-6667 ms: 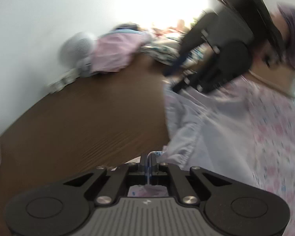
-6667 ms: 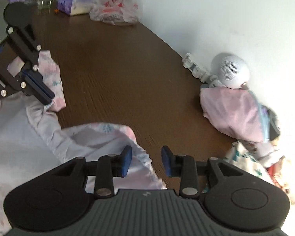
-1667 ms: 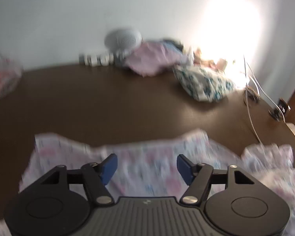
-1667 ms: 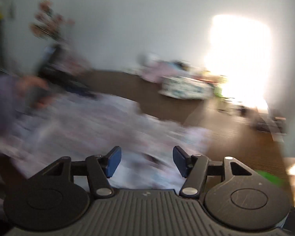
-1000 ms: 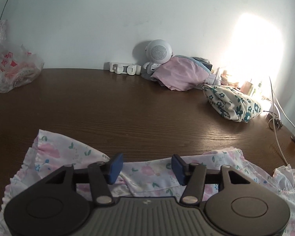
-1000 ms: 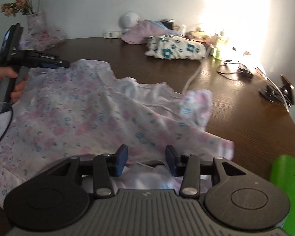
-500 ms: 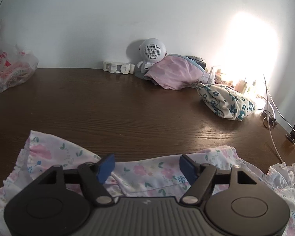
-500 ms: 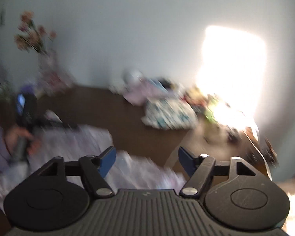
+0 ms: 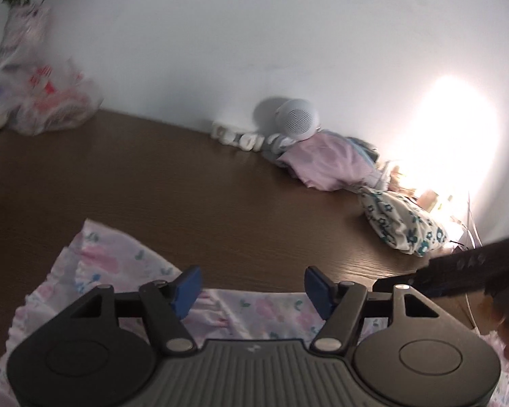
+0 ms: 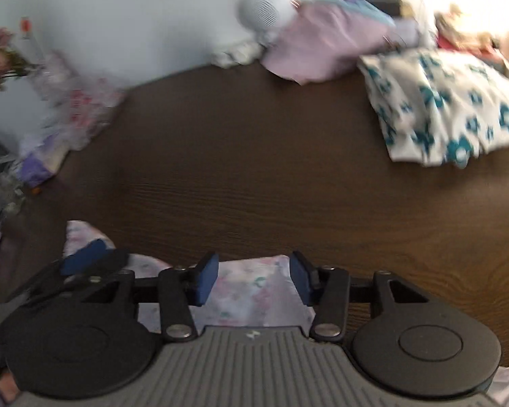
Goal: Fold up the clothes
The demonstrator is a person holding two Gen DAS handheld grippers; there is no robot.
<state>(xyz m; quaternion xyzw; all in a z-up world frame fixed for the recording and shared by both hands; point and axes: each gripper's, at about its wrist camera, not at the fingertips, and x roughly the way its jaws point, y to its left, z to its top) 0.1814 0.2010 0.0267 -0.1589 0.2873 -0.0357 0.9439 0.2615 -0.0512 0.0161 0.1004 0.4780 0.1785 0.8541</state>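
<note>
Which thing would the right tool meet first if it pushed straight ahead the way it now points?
Probably the floral garment lying between its open fingers, since the right tool points slightly down at it. Beyond that lies bare brown table; the pink cloth pile sits far back. Blur makes depth uncertain.

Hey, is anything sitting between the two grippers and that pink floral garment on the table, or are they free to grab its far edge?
Nothing visible blocks them. The left gripper and the right gripper are both open directly over the floral garment, whose far edge lies on bare wooden table. The folded clothes sit far back by the wall.
</note>
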